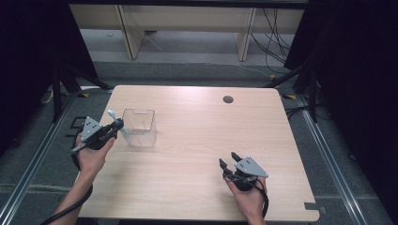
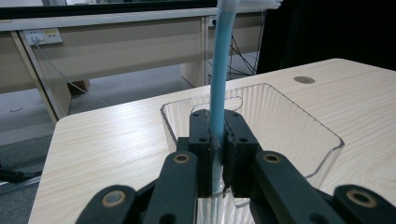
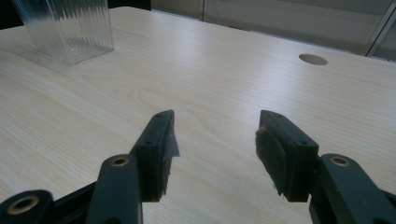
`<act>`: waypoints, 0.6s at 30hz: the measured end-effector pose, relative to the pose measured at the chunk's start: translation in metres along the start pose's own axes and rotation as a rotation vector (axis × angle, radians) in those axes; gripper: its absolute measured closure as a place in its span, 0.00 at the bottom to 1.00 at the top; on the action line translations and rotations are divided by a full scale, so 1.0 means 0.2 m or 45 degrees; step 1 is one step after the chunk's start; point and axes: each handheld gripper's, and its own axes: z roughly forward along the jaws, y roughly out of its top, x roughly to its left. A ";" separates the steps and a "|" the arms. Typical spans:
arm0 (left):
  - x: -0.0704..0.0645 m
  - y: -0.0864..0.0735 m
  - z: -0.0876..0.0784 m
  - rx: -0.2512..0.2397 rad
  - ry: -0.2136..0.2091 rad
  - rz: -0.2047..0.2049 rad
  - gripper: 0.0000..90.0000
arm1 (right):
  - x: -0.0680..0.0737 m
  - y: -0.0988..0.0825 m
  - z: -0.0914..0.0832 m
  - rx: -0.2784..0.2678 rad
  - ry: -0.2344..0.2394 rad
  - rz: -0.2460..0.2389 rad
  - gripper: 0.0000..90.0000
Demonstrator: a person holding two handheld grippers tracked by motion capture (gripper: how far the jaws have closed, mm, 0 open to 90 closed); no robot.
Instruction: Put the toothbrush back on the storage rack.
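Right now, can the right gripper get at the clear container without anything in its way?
Probably yes: the right gripper is open and bare table lies between it and the clear container.

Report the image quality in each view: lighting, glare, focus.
High view: the table is evenly lit against dark surroundings, with a bright sheen along its far edge. Left gripper view: the toothbrush is soft, its head overexposed at the top. Right gripper view: the near jaws are blurred, the clear container sharper.

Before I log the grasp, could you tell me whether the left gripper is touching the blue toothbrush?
Touching: in the left gripper view, the left gripper clamps both pads on the blue toothbrush.
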 end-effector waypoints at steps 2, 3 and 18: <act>0.00 0.00 0.00 0.005 0.003 0.005 0.92 | 0.00 0.00 0.00 -0.010 -0.010 -0.016 0.52; 0.00 0.00 0.00 0.005 0.003 0.006 0.92 | 0.00 0.00 0.00 -0.009 -0.004 0.003 0.52; 0.00 -0.02 0.01 0.013 0.004 0.009 0.91 | 0.01 0.00 0.00 0.004 -0.008 0.033 0.52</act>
